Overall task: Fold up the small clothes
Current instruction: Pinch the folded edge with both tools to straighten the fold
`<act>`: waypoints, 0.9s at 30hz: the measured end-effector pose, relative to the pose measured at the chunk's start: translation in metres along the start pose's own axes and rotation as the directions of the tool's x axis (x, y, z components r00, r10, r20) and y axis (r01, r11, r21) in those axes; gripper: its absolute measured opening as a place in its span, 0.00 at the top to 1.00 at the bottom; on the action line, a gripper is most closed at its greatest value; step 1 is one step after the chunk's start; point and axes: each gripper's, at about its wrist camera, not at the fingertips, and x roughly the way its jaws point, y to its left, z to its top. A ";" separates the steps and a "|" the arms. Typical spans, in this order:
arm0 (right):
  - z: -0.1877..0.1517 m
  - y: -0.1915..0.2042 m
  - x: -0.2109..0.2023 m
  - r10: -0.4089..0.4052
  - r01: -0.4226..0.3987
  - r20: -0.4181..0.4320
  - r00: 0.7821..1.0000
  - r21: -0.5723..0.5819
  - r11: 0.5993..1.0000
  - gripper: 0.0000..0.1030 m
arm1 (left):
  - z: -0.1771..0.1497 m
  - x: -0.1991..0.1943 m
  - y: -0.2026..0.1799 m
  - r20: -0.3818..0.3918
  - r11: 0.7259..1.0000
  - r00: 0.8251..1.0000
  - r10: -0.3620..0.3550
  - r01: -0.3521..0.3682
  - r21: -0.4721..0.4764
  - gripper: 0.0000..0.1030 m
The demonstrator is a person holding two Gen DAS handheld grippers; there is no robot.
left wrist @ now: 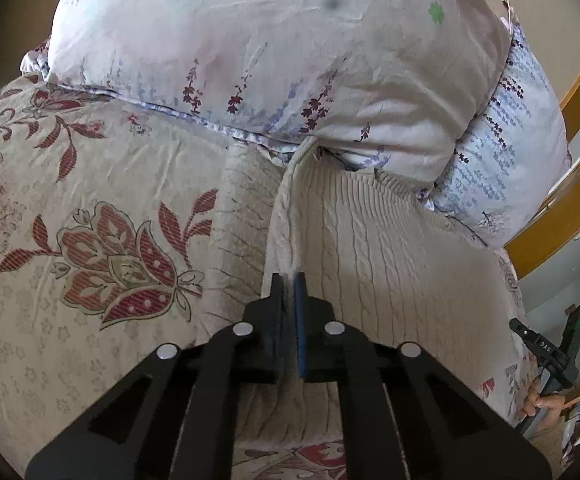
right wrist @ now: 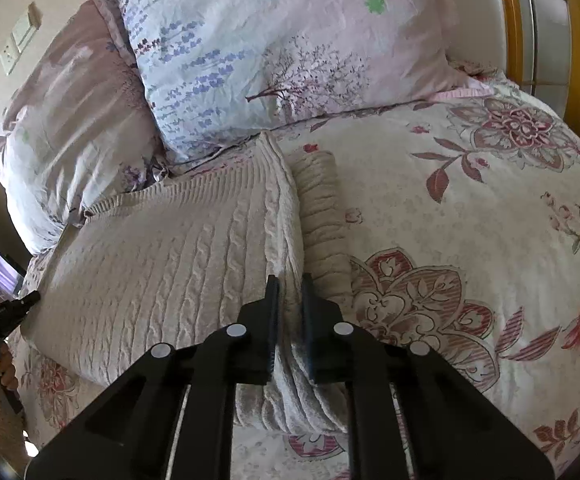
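We see the bed [left wrist: 102, 184] filling both views, its floral cover spread under everything, with two pillows [right wrist: 274, 52] stacked across the upper part of each frame. The sweater [right wrist: 162, 264], a cream cable knit, lies flat on the cover: centre to right in the left wrist view, centre to left in the right wrist view, its top edge tucked against the pillows. We judge that we are at the start of a fold, each side edge pinched and ready to be carried. The left gripper [left wrist: 289, 280] is clamped narrow on the knit's left edge at lower centre; the right gripper [right wrist: 290, 284] is closed on a thicker bunched ridge of the right edge, beside the sleeve [right wrist: 322, 216]. Next, we think, both edges must lift together and travel evenly so the knit does not skew or drag the cover. Small white lettering shows on the other tool at the right edge of the left view; we cannot read it surely.
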 end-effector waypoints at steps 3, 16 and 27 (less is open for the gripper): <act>0.001 0.001 -0.011 0.006 -0.007 0.033 0.999 0.012 1.000 0.90 | 0.001 -0.007 0.001 0.008 1.000 1.000 -0.017 0.017 -0.004 0.97; -0.014 -0.003 -0.026 -0.016 0.015 0.022 1.000 0.047 0.999 0.90 | -0.008 -0.026 0.020 -0.002 0.998 0.998 -0.055 0.055 -0.027 0.97; -0.029 0.003 -0.015 -0.101 0.102 -0.021 0.995 0.036 0.994 0.90 | -0.018 -0.018 0.029 -0.013 0.996 0.998 -0.054 0.053 -0.070 0.96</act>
